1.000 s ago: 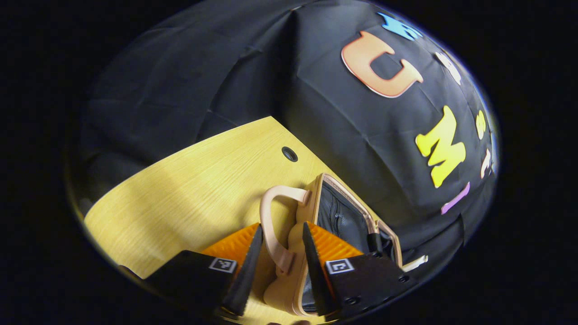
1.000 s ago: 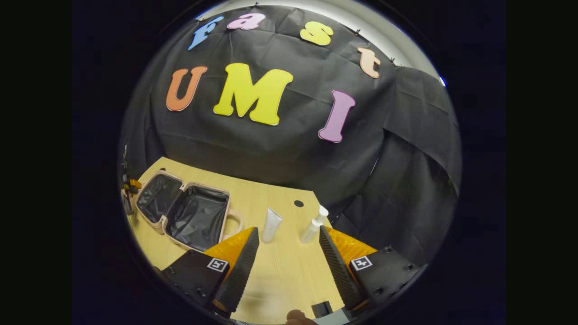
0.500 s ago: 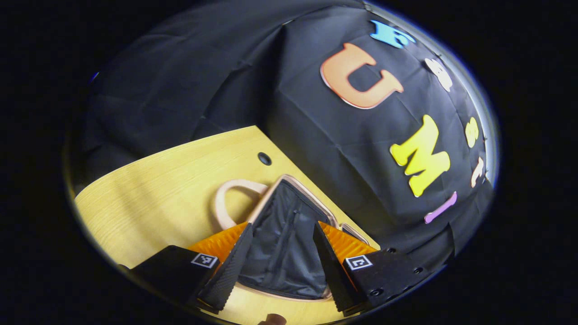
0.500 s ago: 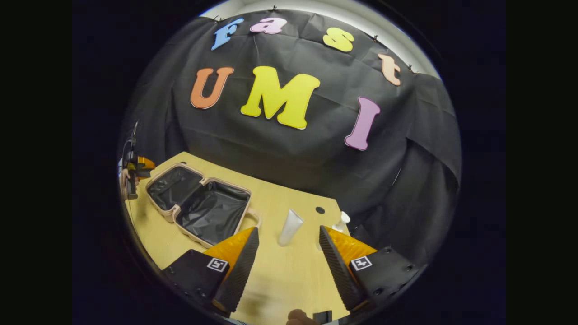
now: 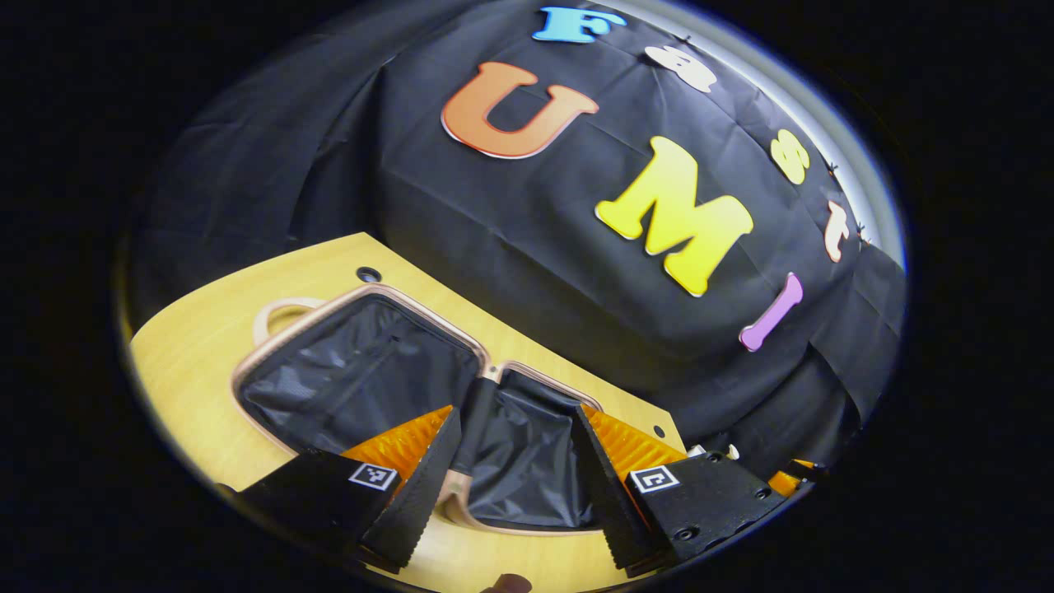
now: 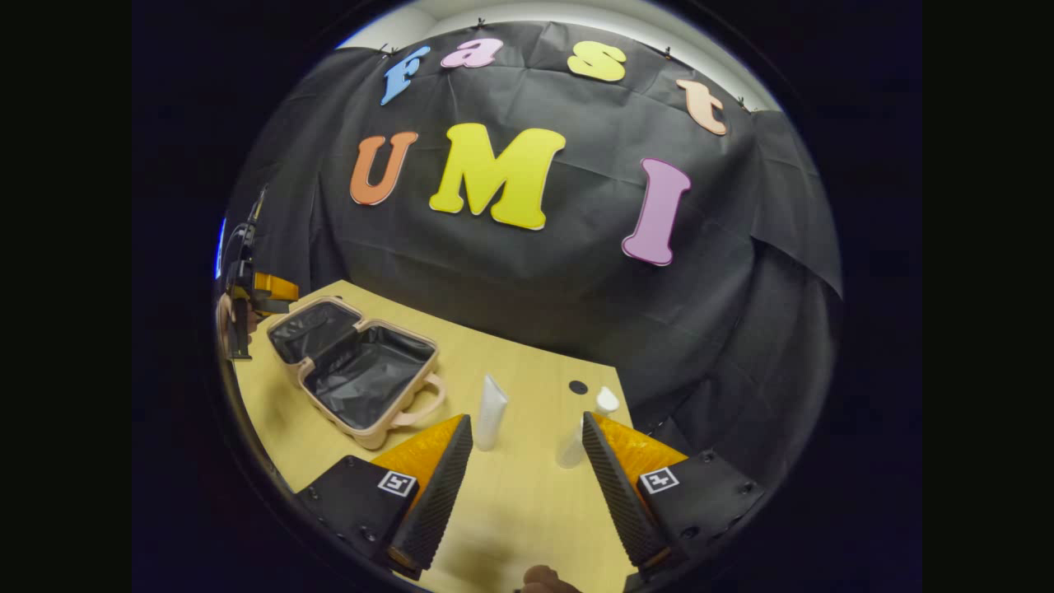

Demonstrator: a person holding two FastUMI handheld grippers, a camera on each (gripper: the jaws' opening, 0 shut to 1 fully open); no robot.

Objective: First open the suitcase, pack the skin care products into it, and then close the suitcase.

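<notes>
A pale pink suitcase (image 5: pixel 362 296) lies open flat on the wooden table, both halves lined in black. My left gripper (image 5: pixel 515 486) hovers open just above its hinge and near half, holding nothing. In the right gripper view the same suitcase (image 6: pixel 362 371) sits at the left, with the left gripper (image 6: pixel 247 301) beyond its far end. A white tube (image 6: pixel 489 422) and a white pump bottle (image 6: pixel 583 428) lie on the table ahead of my right gripper (image 6: pixel 527 486), which is open and empty; the bottle is partly behind its right finger.
The wooden table (image 6: pixel 527 511) ends at the black cloth wall close behind the suitcase. A round cable hole (image 6: pixel 578 386) sits near the pump bottle, another cable hole (image 5: pixel 368 274) beyond the suitcase handle (image 5: pixel 276 311).
The suitcase lid has gone from nearly upright to lying flat open. My left gripper let go of the case edge and swung right. My right gripper shifted slightly toward the tube and bottle.
</notes>
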